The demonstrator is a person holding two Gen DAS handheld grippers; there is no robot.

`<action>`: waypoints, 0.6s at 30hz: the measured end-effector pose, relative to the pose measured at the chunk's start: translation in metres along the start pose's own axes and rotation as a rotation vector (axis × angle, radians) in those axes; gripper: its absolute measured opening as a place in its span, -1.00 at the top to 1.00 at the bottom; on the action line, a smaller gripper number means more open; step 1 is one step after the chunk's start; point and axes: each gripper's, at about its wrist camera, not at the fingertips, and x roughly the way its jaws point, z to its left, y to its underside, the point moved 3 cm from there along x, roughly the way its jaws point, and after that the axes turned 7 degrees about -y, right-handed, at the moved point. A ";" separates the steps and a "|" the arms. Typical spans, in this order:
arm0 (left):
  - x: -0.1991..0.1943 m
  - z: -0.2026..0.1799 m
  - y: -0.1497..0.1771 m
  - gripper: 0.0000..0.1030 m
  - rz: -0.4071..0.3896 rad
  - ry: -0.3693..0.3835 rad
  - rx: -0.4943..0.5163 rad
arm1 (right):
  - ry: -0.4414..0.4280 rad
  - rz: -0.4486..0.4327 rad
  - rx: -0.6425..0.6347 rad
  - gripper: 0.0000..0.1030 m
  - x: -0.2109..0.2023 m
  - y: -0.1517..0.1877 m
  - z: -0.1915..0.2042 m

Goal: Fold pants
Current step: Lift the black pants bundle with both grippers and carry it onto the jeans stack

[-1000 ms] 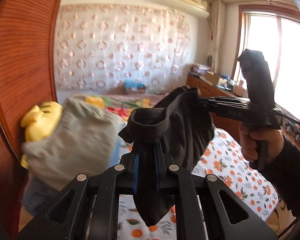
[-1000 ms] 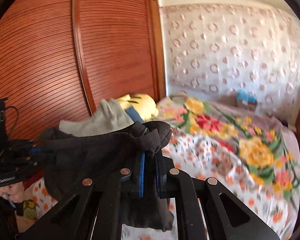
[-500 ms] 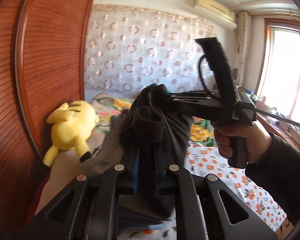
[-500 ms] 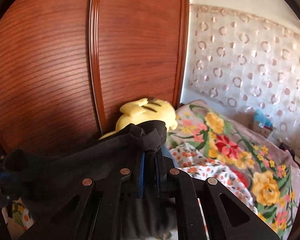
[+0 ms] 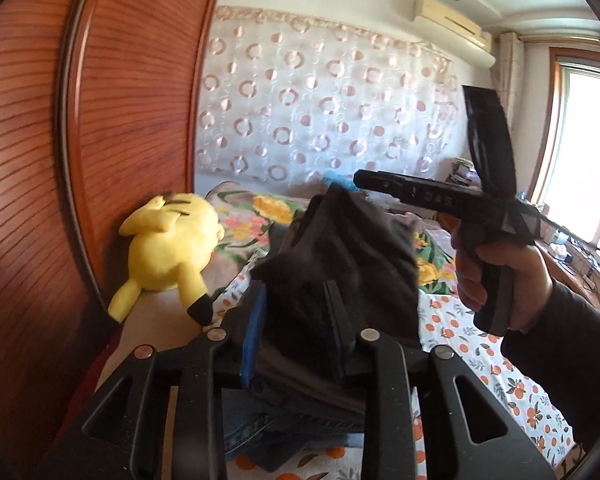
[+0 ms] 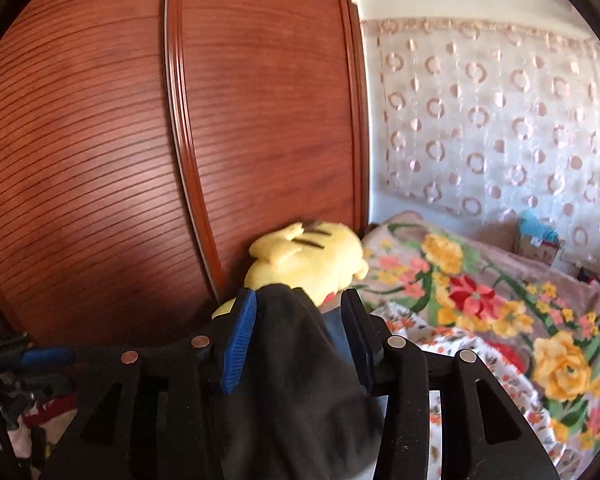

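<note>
The dark folded pants (image 5: 340,264) lie on a pile of folded clothes at the bed's left side, next to the wardrobe. My left gripper (image 5: 296,292) stands open, its jaws apart on either side of the dark cloth. My right gripper (image 6: 300,300) is open too, with the pants (image 6: 296,360) lying loose between its fingers. In the left wrist view the right gripper's body and the hand holding it sit at the right, its tip over the pants' far edge.
A yellow plush toy (image 5: 168,248) lies against the reddish wooden wardrobe door (image 6: 140,140), just left of the pile. Folded jeans (image 5: 256,432) lie under the pants. The bed (image 6: 480,304) with floral covers stretches right. A desk (image 5: 580,256) stands by the window.
Both grippers carried the pants left toward the wardrobe and down onto the pile. Both jaws have opened and let go of the cloth.
</note>
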 end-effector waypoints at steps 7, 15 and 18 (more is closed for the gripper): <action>0.011 -0.030 -0.008 0.40 -0.008 0.067 0.083 | -0.014 0.050 0.004 0.11 -0.011 0.025 0.004; 0.057 -0.014 0.009 0.40 0.127 -0.007 0.105 | -0.033 0.126 0.006 0.11 -0.004 0.038 0.001; 0.060 -0.010 0.016 0.40 0.144 -0.015 0.104 | -0.017 0.139 -0.003 0.11 0.014 0.031 -0.005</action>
